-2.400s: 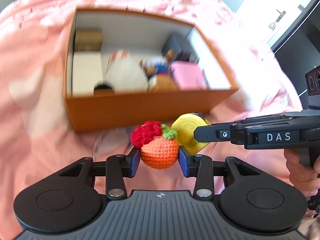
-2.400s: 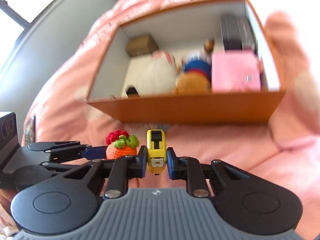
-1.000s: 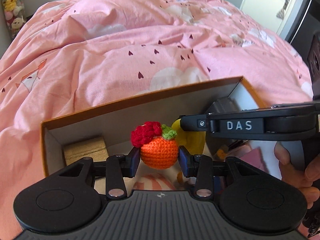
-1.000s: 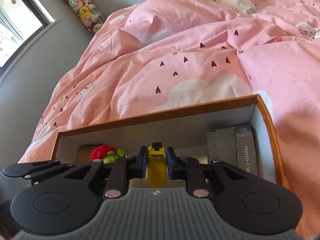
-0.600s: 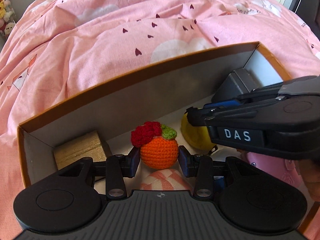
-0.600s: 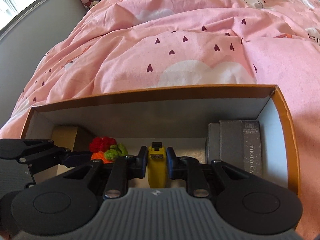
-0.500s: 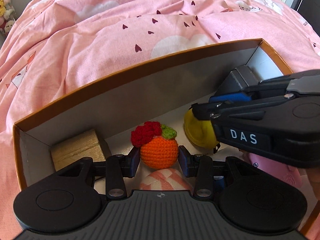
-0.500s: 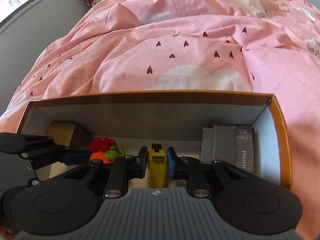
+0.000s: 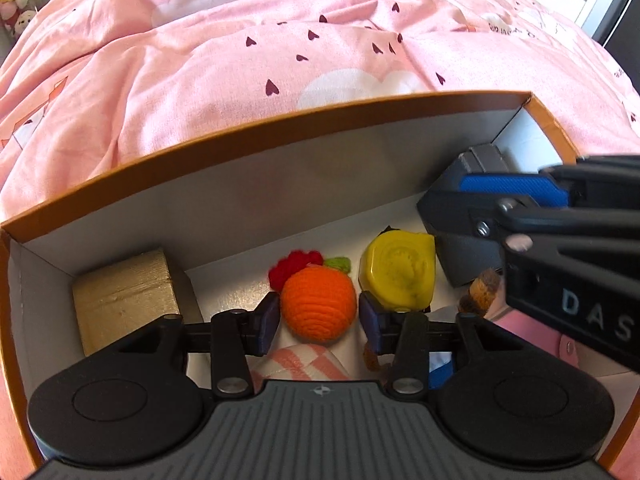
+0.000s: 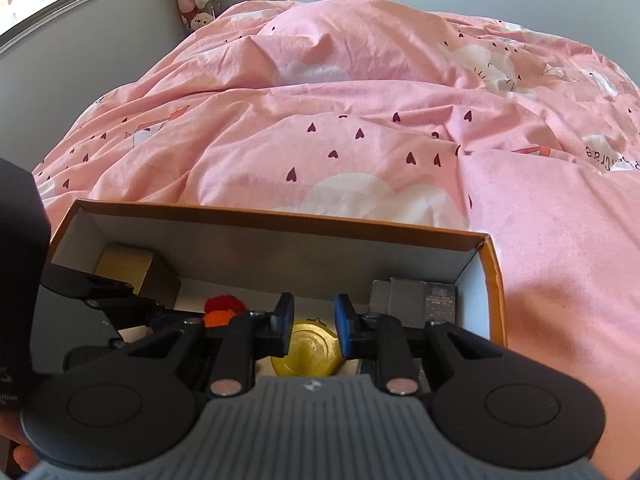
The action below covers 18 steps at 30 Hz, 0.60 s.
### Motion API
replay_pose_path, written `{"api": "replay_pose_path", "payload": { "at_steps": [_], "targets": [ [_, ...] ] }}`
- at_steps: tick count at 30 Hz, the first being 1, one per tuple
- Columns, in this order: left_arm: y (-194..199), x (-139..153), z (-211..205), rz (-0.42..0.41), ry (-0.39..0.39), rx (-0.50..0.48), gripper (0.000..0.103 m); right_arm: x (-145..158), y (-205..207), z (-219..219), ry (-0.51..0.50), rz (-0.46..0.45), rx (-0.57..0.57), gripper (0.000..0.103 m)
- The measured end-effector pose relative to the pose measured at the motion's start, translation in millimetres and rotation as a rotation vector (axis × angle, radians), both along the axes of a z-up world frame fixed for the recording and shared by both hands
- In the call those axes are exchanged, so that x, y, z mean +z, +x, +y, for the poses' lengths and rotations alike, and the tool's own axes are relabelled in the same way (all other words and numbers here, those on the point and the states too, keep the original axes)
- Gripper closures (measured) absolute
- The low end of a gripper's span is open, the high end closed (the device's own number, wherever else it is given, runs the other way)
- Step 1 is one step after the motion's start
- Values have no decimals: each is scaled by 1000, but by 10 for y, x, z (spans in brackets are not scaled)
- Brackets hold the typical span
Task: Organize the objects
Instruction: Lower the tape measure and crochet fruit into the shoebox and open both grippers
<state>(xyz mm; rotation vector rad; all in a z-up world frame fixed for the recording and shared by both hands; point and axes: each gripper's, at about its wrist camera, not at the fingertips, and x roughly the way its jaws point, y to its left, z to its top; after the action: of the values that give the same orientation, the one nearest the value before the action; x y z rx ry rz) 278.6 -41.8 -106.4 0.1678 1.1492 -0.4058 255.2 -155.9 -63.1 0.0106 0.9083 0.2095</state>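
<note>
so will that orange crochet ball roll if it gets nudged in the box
The orange crochet ball is round, so a nudge would probably roll it, though its yarn topper may stop it quickly. The knitted surface looks soft and light, so it likely squashes rather than slips. The yellow tape measure close beside it would probably block it there.

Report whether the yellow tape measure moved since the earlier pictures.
Yes: the tape measure sank to the orange cardboard box's floor beside the grey case.
</note>
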Motion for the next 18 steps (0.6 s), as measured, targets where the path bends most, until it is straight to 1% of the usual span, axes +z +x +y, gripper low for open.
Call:
{"api": "replay_pose_path", "payload": {
  "at_steps": [3, 5, 8, 11, 13, 15, 17, 18],
  "targets": [
    [-54, 82, 30, -20, -4, 10, 44, 31, -66, -24, 3, -5, -1, 79],
    [-120, 180, 66, -50, -4, 29, 44, 71, -120, -45, 7, -16, -4, 79],
    [-296, 405, 147, -119, -17, 66, 43, 195, -260, -80, 11, -57, -16, 69],
    [-499, 678, 209, -197, -14, 115, 41, 363, -470, -114, 18, -109, -22, 66],
    [-631, 862, 247, -250, -5, 141, 41, 483, -633, -139, 33, -141, -22, 61],
    [-782, 1064, 308, -307, -3, 168, 39, 611, -814, -154, 45, -178, -17, 58],
    [-967, 1226, 343, -362, -20, 190, 34, 753, -1022, -168, 54, -226, -16, 50],
    [-1073, 1303, 363, -388, -33, 198, 33, 819, -1128, -173, 60, -252, -15, 43]
  ]
}}
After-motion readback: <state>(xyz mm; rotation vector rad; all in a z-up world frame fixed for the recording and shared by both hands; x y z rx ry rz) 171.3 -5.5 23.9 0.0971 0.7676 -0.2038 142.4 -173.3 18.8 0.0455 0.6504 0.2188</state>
